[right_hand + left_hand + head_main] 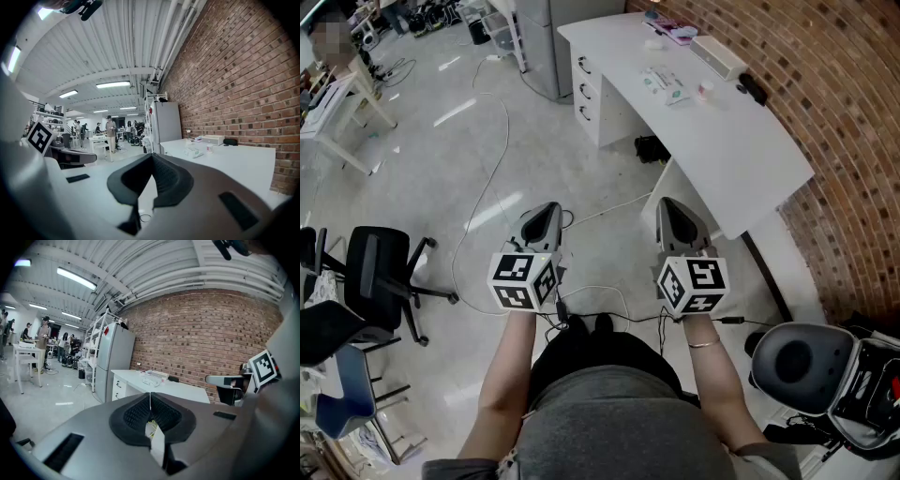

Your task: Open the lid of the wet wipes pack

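Note:
The wet wipes pack [662,82] lies flat on the white table [741,159], far ahead of both grippers; it shows small in the left gripper view [151,379] and in the right gripper view [193,152]. My left gripper [547,209] and right gripper [668,203] are held side by side over the floor, well short of the table's near corner. Both point roughly level toward the table. The left gripper [150,397] has its jaws pressed together with nothing between them. The right gripper [150,157] is likewise shut and empty.
On the table stand a white box [718,55], a small cup [705,89], a black object [752,88] and pink items [677,34]. White drawers [598,101] sit under its far end. A black office chair [382,270] is at left, cables [497,150] cross the floor, and a brick wall [834,112] runs along the right.

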`<state>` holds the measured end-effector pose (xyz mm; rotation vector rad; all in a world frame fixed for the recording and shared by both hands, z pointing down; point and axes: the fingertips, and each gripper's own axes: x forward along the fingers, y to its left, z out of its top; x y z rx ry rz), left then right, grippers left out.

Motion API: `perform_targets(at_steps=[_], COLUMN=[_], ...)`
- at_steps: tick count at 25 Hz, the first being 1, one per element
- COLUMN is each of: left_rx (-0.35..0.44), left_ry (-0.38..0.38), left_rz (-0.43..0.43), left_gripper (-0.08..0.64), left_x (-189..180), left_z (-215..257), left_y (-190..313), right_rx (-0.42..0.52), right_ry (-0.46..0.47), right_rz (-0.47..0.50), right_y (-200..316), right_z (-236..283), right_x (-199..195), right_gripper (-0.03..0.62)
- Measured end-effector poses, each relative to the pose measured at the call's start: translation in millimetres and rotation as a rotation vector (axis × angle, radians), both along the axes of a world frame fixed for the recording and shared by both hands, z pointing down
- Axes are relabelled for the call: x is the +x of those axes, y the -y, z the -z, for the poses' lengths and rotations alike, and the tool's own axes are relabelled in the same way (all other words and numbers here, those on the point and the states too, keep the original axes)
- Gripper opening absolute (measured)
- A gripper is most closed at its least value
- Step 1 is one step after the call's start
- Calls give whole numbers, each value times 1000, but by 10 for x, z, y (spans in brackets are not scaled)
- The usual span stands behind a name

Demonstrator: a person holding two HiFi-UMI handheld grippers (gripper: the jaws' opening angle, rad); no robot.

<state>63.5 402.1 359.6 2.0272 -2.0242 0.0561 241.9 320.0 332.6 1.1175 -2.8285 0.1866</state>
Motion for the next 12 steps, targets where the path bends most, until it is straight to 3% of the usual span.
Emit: perform_targets(at_steps=[12], left_rx=[-20], left_ry=[17], left_rz=[33], left_gripper=[28], left_x=[119], left_z=[-25], left_y=[72], right_rx=[-14], right_ry=[-31], right_rz=[-38], right_y=[107], right_z=[-175], right_x=[168], right_gripper=[5])
